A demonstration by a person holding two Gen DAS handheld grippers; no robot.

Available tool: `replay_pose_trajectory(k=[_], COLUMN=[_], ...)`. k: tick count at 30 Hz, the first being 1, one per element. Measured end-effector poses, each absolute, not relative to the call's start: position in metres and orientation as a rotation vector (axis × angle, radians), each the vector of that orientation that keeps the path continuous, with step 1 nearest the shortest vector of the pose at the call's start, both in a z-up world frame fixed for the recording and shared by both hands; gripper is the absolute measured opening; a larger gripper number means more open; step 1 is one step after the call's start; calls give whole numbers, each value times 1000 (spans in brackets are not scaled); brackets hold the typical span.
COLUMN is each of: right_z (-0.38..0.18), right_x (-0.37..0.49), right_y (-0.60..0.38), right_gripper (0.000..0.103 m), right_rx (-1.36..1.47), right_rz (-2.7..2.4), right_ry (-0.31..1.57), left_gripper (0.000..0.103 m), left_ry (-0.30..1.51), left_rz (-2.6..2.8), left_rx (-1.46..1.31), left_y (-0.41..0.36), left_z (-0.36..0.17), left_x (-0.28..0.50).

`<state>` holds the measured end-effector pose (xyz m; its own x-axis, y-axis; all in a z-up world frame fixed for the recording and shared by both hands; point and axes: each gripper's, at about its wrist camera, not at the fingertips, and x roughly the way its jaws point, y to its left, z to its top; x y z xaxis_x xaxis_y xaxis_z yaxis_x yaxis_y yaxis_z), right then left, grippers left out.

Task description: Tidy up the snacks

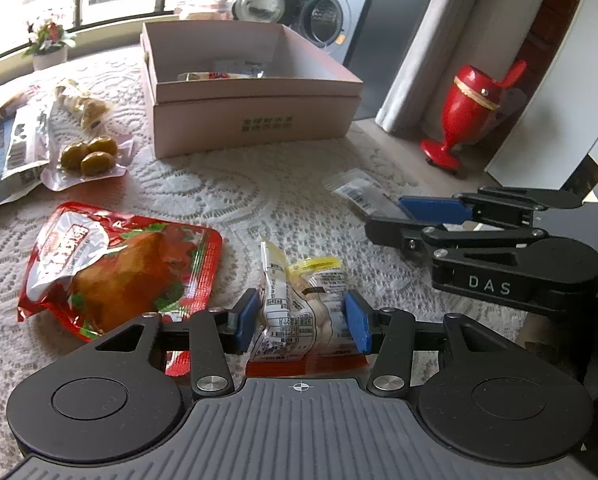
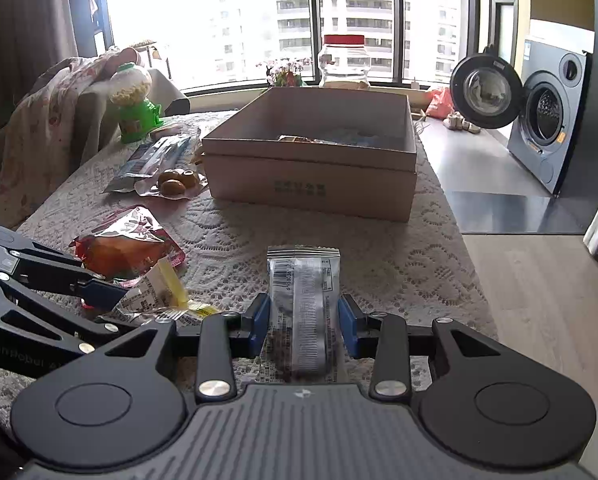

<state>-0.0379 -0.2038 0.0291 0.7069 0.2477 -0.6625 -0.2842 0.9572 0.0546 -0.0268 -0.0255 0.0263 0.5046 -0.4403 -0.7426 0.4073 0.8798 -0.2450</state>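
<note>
My left gripper has its blue pads on both sides of a clear snack pack with a yellow strip; whether the pads press it is unclear. It also shows in the right wrist view. My right gripper is closed around a silver snack packet, which also shows in the left wrist view. A pink cardboard box stands at the back of the table, holding a few packets. A red chicken pouch lies to the left.
A pack of green olives, a silver-blue bag and other snacks lie at the left. A green candy dispenser, a red-lidded jar, a red vase and a washing machine stand around the lace-covered table.
</note>
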Motion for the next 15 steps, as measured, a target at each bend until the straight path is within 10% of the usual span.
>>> replay_pose_trajectory(k=[15], right_z=[107], right_x=[38], right_y=[-219], right_gripper=[37], right_rx=[-24], right_rz=[301], right_ry=[609], left_gripper=[52], left_ry=[699], left_rz=[-488], left_rx=[-266], left_y=[12], left_z=[100], left_x=[88])
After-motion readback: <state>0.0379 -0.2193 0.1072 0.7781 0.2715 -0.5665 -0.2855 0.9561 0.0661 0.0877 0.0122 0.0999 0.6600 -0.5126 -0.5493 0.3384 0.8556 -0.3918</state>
